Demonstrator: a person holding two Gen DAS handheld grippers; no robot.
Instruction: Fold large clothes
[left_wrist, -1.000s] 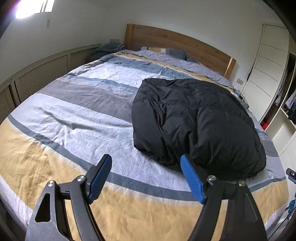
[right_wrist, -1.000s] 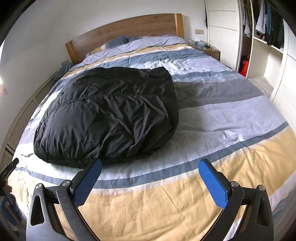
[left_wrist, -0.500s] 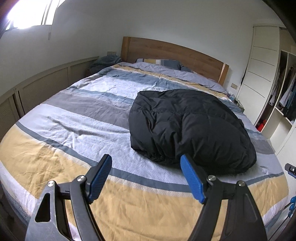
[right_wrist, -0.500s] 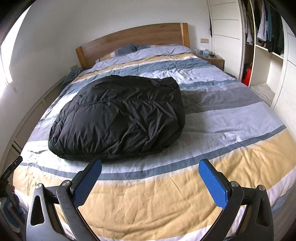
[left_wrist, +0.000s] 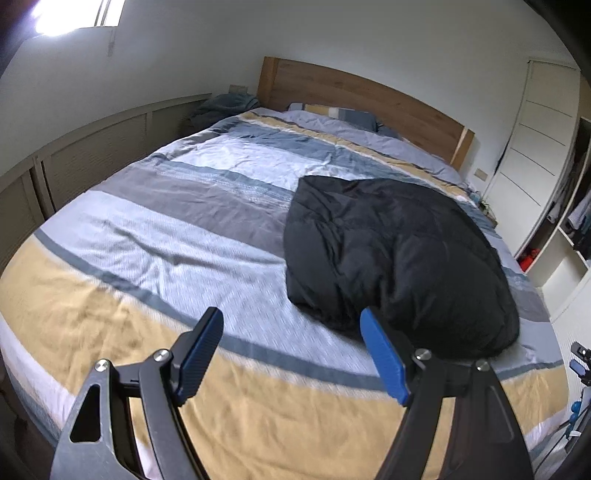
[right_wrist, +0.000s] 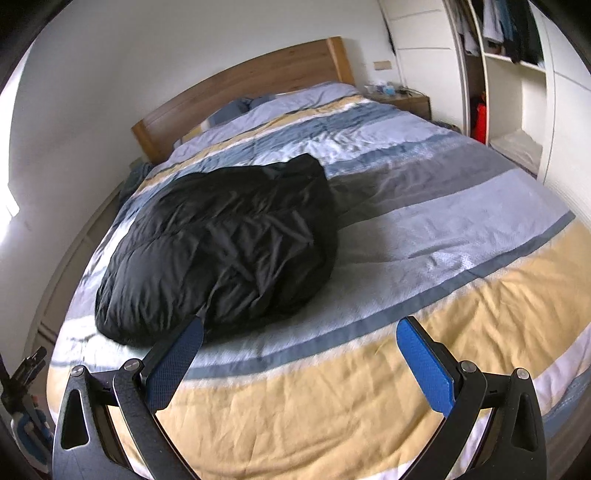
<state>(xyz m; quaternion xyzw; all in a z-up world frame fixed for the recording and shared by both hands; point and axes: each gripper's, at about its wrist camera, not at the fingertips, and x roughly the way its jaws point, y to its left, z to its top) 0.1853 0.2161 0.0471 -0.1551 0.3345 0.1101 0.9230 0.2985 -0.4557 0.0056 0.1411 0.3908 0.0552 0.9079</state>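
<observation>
You're swinging both views around compared with half a second back: the black puffer jacket (left_wrist: 399, 258) is sitting larger and closer now, so you're likely stepping back in, either to tidy the bundle or finish up. It's lying folded into a compact lump on the striped duvet (left_wrist: 166, 236), near the foot of the bed. Left gripper (left_wrist: 291, 354) is hanging wide open, holding nothing; right gripper (right_wrist: 299, 365) is also spread open and empty. Both frames are smearing with motion blur. Sleeves and hem are tucked out of sight, so fold quality is hard to judge.
</observation>
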